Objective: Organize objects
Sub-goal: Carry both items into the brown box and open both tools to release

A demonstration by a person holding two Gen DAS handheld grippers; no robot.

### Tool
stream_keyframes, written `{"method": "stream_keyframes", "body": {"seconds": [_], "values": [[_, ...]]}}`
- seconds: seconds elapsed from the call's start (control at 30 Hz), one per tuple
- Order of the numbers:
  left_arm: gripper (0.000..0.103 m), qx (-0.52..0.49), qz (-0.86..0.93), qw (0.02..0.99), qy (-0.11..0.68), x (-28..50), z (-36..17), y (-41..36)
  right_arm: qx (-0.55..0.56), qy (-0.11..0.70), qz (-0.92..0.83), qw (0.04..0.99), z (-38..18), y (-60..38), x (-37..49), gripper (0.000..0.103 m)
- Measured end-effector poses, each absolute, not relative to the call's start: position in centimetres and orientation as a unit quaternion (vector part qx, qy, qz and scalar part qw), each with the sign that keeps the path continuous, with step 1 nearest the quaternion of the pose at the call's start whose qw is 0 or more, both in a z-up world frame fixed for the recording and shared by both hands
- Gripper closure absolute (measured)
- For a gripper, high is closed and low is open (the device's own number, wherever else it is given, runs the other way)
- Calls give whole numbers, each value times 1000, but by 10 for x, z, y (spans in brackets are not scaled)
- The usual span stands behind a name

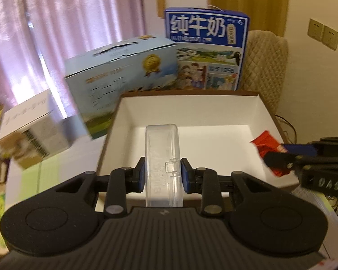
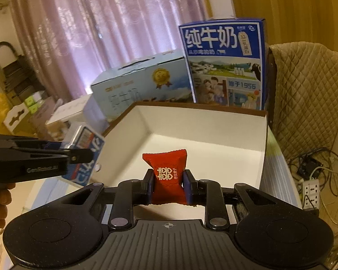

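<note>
My left gripper (image 1: 163,176) is shut on a clear plastic case (image 1: 162,144), which stands upright between the pads over the near side of an open white box with a brown rim (image 1: 191,93). From the right wrist view, that case (image 2: 94,146) shows a blue label and the left gripper (image 2: 78,151) hangs just left of the box (image 2: 264,135). My right gripper (image 2: 167,186) is shut on a red candy packet (image 2: 166,168) with gold print, held above the box's near edge. In the left wrist view the right gripper (image 1: 281,154) and the packet (image 1: 264,142) sit at the box's right side.
A dark-blue milk carton (image 1: 205,51) and a light-blue carton (image 1: 124,74) stand behind the box. A small white box (image 1: 31,132) lies to the left. A quilted chair cover (image 2: 308,94) is at the right, with a power strip (image 2: 311,193) and cables on the floor below.
</note>
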State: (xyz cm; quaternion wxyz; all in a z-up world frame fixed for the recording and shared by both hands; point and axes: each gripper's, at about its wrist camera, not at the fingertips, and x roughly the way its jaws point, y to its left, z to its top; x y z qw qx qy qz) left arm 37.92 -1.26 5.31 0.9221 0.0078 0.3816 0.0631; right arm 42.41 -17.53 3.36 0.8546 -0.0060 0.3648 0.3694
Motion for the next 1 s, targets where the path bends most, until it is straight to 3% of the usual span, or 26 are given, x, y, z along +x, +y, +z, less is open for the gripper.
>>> {"method": "stream_keyframes", "body": {"seconds": [0.33,0.8,0.83,0.9,1.0], "values": [[76,1,22,899,437,447,4,-15,-18,433,303,849,-15,-149,462,80],[76,19,-14,867,498,474,-41,-20,-40,463,281,840,-41,-139,477,80],[75,17,-14,866,499,474,-42,-20,-40,464,280,839,-41,-139,478,80],[59,15,-18,867,498,473,-41,-19,-38,463,279,840,-41,-138,477,79],[50,20,-14,871,492,468,-37,-17,-38,462,282,840,-40,-136,477,79]]}}
